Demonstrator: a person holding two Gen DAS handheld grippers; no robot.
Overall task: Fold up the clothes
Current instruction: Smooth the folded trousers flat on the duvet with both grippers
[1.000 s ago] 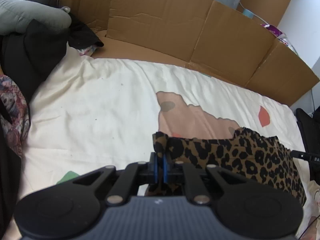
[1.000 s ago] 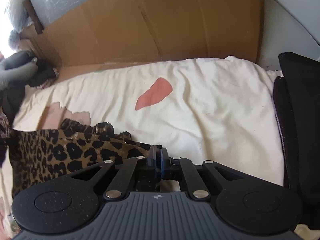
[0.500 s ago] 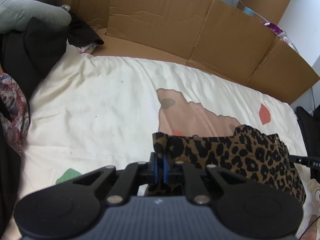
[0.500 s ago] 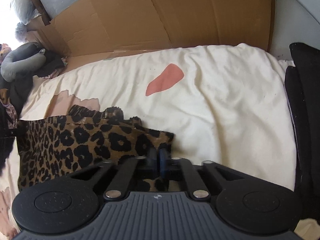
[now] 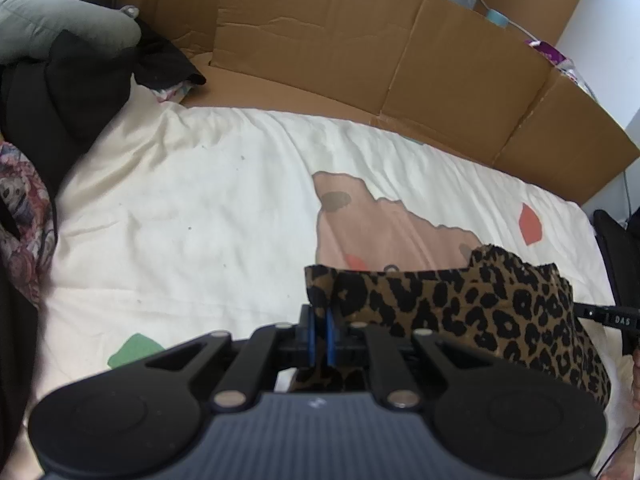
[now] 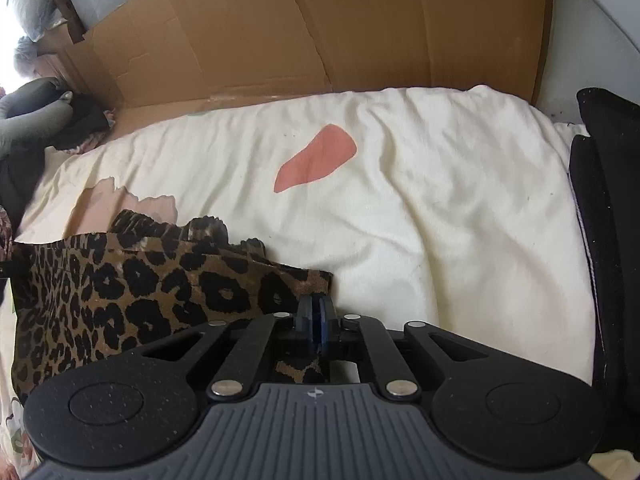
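Left gripper [image 5: 319,322]: jaws clenched on one upper corner of the leopard-print garment [image 5: 460,312]. Right gripper [image 6: 316,320]: likewise clamped, on the opposite corner of the same garment [image 6: 132,300]. Cloth spans between the two tools, top edge fairly straight, lower part hanging or bunched below the tools; how far it clears the bed cannot be told.

Garment sits over the near edge of the cream bedspread [image 5: 200,208], just in front of its pink printed patch [image 5: 376,228]. Cardboard wall [image 5: 320,40] runs along the far edge. Pile of dark and grey clothes [image 5: 52,64] at the far left corner; black item [image 6: 608,200] along the right edge.

Step in hand, as I judge it: spreading or carrying the piece by its two corners ahead of a fold.

Next move calls for both tools travelling together, keeping the top edge taut and level, then laying it flat on bare bedspread before either grip lets go. Risk: uneven pull skews the fold.
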